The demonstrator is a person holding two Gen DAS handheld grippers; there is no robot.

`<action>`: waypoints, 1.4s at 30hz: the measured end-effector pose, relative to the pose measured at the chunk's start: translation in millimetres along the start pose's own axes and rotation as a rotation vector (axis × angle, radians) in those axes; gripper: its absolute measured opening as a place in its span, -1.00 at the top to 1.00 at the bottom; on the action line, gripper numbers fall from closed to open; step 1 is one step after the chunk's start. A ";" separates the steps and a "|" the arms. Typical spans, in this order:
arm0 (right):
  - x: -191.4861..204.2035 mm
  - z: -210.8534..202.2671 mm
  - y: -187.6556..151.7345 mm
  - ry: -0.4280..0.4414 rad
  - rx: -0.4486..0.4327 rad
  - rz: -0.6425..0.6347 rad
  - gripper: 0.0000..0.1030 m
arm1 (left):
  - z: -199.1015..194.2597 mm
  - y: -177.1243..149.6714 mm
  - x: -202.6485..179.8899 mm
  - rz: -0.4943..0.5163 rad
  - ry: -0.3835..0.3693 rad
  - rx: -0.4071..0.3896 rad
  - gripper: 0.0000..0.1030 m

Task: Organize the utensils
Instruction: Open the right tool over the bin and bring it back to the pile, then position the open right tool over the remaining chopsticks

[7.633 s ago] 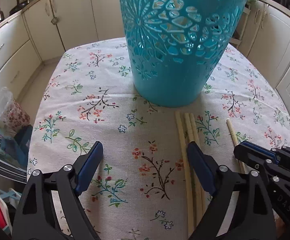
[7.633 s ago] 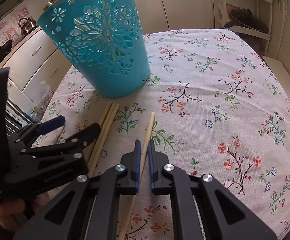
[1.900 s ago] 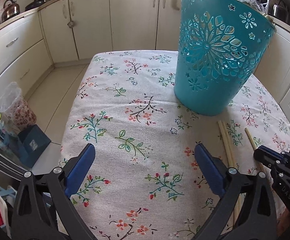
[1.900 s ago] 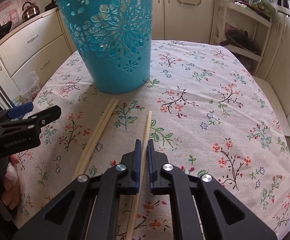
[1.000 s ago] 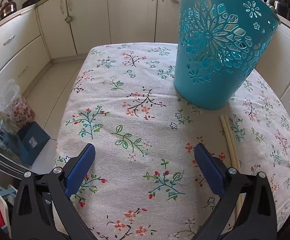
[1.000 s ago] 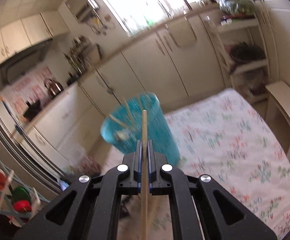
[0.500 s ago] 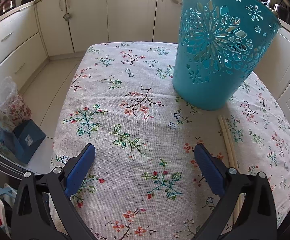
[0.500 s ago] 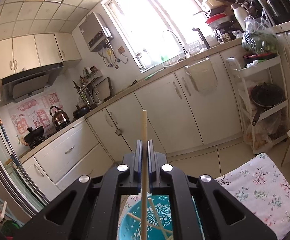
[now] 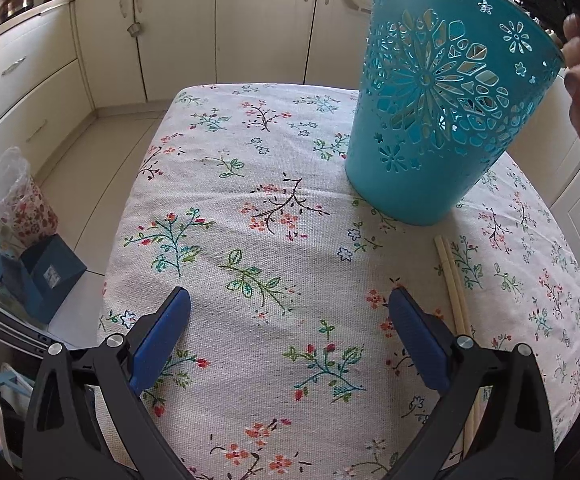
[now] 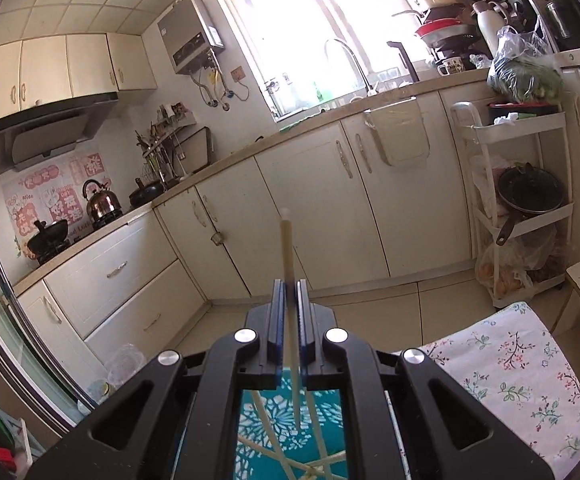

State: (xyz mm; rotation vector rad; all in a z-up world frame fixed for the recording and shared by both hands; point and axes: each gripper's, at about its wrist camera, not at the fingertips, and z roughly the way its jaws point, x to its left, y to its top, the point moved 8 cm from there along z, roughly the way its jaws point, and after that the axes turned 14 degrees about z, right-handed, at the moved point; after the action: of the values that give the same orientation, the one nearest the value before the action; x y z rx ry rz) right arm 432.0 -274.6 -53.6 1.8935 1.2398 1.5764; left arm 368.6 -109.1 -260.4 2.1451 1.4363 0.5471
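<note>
- Holding one chopstick (image 10: 288,256) upright, the right claw (image 10: 288,294) is clamped narrow on it directly above the teal basket (image 9: 442,120); its lower tip points into the opening.
- Several chopsticks already lie inside the teal basket.
- Two loose chopsticks (image 9: 452,276) remain on the bench (image 9: 249,208), just beside the basket base.
- Left claw (image 9: 290,334) hovers wide, empty, near them.
- Judged: over half done; release, then two pickups remain.

My right gripper (image 10: 289,300) pinches one chopstick (image 10: 287,248) upright between its blue pads (image 10: 277,312), the tip pointing down into the teal basket (image 10: 290,432) directly beneath. I see other chopsticks (image 10: 265,424) crossed inside it. The floral tablecloth (image 10: 510,376) shows at lower right, with cream kitchen cabinets (image 10: 310,216) beyond
</note>
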 end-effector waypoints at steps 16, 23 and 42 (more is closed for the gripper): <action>3.6 -117.0 -27.9 -0.024 -0.051 -0.070 0.32 | 0.3 -0.8 3.5 -0.015 0.010 -0.001 -0.85; -50.3 -134.9 -128.5 -0.195 0.153 0.004 0.35 | -0.8 -1.6 6.5 -0.025 0.022 -0.003 -0.85; -73.1 -68.8 -222.6 -0.318 0.474 -0.049 0.69 | -0.2 -2.2 7.4 -0.040 0.029 -0.002 -0.85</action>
State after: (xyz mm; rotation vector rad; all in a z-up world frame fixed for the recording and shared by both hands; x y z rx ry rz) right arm 285.0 -230.4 -243.5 2.2611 1.5907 0.9561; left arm 369.6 -101.4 -261.1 2.1103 1.4899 0.5668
